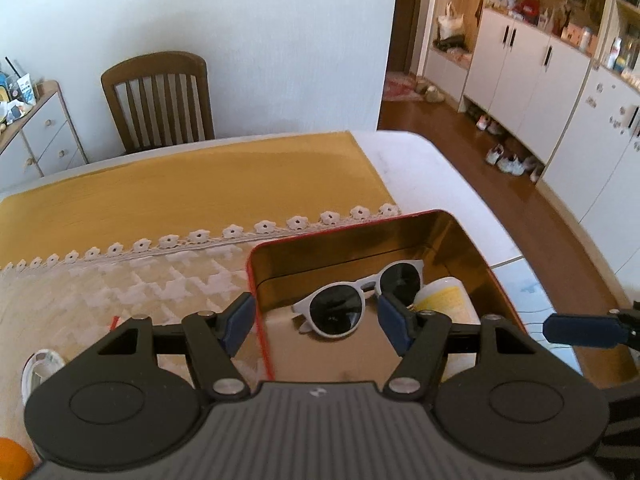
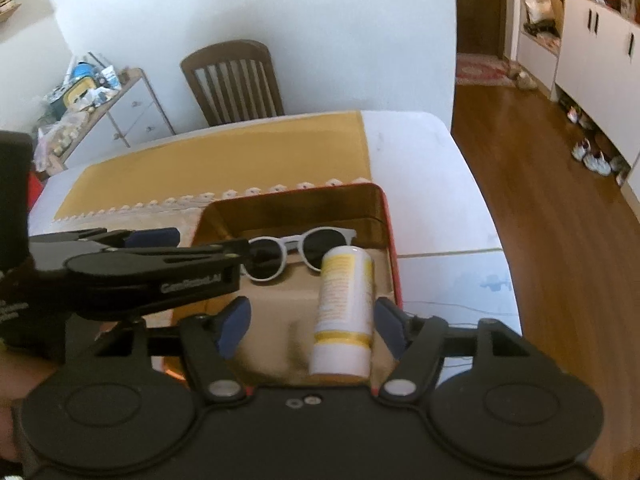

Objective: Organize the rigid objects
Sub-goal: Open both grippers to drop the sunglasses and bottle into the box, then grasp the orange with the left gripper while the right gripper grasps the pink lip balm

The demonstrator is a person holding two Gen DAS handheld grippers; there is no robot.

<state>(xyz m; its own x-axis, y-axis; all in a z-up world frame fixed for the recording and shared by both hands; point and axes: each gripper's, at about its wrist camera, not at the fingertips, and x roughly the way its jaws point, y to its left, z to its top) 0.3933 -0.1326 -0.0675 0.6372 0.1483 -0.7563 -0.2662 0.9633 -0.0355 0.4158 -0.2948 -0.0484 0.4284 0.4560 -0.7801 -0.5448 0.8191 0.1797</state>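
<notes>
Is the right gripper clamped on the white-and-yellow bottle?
No. The right gripper stands open above the red tin, and the white-and-yellow bottle lies in the tin clear of both pads, beside the sunglasses.

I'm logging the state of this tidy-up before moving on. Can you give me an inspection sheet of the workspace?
Surface: table with a yellow cloth and lace-edged mat.
Job's things: sunglasses and white-and-yellow bottle lie in the open red tin, bottle on its side.
Clutter: an orange thing and a white thing at the near left edge, unclear.
Grippers: left gripper and right gripper both open above the tin, holding nothing.
Cables: thin wire on the table right of the tin.
Surroundings: chair, drawers, white cupboards, shoes on wood floor.
</notes>
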